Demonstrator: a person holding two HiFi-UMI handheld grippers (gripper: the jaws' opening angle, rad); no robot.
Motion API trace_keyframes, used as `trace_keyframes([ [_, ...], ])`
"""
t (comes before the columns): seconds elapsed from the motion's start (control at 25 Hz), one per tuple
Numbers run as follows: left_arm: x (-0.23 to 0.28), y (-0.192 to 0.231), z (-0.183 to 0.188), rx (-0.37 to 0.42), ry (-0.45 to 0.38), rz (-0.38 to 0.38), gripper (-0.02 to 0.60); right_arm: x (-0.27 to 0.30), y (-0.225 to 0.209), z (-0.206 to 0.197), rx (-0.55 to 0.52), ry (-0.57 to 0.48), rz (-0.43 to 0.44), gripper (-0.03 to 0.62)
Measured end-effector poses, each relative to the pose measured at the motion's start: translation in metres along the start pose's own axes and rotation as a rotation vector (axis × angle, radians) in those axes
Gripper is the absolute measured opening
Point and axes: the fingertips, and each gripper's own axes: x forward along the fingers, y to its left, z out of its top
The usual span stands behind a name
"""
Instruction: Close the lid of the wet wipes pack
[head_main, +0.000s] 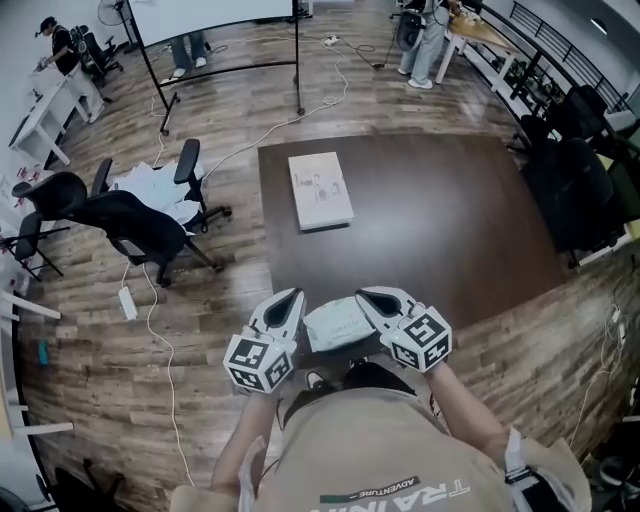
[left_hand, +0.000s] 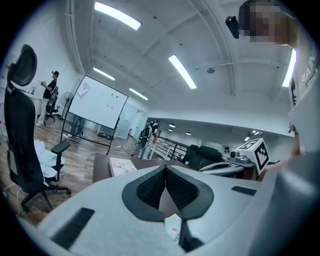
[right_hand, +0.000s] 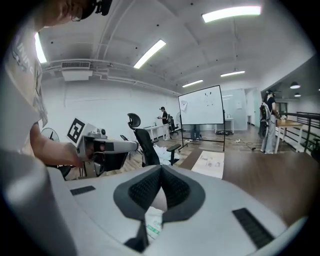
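Observation:
The wet wipes pack (head_main: 335, 325), pale with a green print, hangs in the air just off the near edge of the dark table (head_main: 450, 220), close to the person's chest. My left gripper (head_main: 292, 297) holds its left end and my right gripper (head_main: 368, 295) its right end. In the left gripper view the jaws (left_hand: 165, 169) meet at their tips, and a corner of the pack (left_hand: 173, 230) shows low between them. In the right gripper view the jaws (right_hand: 161, 169) stand the same, over a strip of the pack (right_hand: 154, 223). The lid is hidden.
A flat white booklet (head_main: 320, 190) lies on the table's far left part, also seen as booklet (left_hand: 122, 166) and booklet (right_hand: 210, 164). Black office chairs (head_main: 130, 225) and floor cables stand left. More chairs (head_main: 575, 190) crowd the right edge. People stand far behind.

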Motion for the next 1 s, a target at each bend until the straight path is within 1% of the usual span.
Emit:
trace_keyframes([
  [0.2,0.003,-0.012,0.038,0.058,-0.045,-0.021,0.009,-0.009,0.0,0.029,-0.047,-0.054,0.012,0.014],
  [0.36,0.003,-0.026,0.057,0.098,-0.068,-0.002,0.009,-0.021,-0.004,0.05,-0.053,-0.103,0.041,0.014],
  [0.52,0.006,-0.039,0.083,0.137,-0.103,0.016,0.009,-0.034,-0.01,0.074,-0.092,-0.148,0.06,0.014],
  [0.64,0.009,-0.047,0.101,0.182,-0.124,0.037,0.009,-0.044,-0.019,0.093,-0.124,-0.183,0.061,0.014],
  [0.8,0.009,-0.058,0.116,0.232,-0.152,0.053,0.009,-0.052,-0.03,0.115,-0.157,-0.237,0.047,0.014],
  [0.88,0.008,-0.059,0.119,0.244,-0.152,0.075,0.009,-0.054,-0.033,0.121,-0.163,-0.257,0.044,0.014],
  [1.0,0.002,-0.064,0.121,0.257,-0.158,0.113,0.009,-0.061,-0.029,0.128,-0.178,-0.275,0.061,0.014],
])
